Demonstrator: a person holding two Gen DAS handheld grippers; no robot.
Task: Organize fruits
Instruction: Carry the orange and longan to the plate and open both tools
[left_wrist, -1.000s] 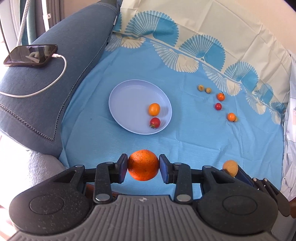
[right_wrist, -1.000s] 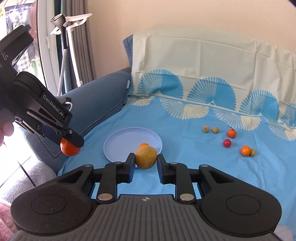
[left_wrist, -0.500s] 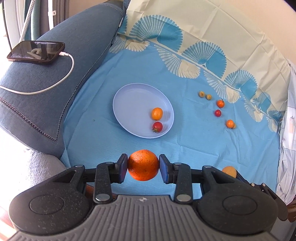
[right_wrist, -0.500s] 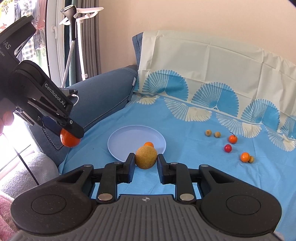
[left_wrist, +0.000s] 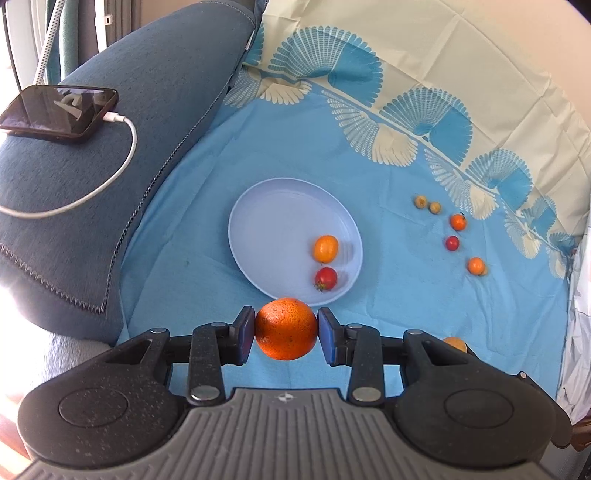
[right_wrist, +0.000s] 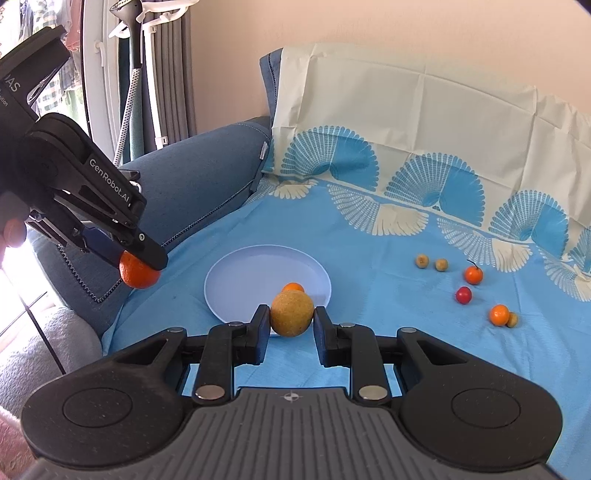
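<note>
Blue cloth (left_wrist: 207, 280) with a fan-pattern border covers the work surface; a pale blue plate (left_wrist: 273, 229) lies on it. Your left gripper (left_wrist: 286, 329) has its pads pressed on both sides of a large orange (left_wrist: 286, 328), which hangs just short of the plate's near rim. Your right gripper (right_wrist: 291, 314) clamps a dull yellow fruit (right_wrist: 291, 313), also in front of the plate's near rim.

Note what already lies in the plate: a small orange fruit (left_wrist: 325, 248) and a red tomato (left_wrist: 325, 278), both on its right half, close together. The left half is bare.

To the right of the plate, well apart from it, loose fruit lies on the cloth: two small yellowish berries (left_wrist: 427, 204) side by side, an orange tomato with a stem (left_wrist: 458, 221), a red cherry-sized fruit (left_wrist: 452, 242), and another orange fruit (left_wrist: 475, 265) touching a small tan one that it largely hides.

On the left, a padded blue armrest (left_wrist: 122, 155) borders the cloth. A phone (left_wrist: 59, 112) lies on it, with a white cable (left_wrist: 110, 181) plugged in.

In the right wrist view the yellow fruit hides the red tomato and part of the small orange fruit. In the left wrist view only a sliver of the yellow fruit shows, behind the left gripper's body. A fingertip of your left hand (right_wrist: 13, 232) shows at the frame edge.
</note>
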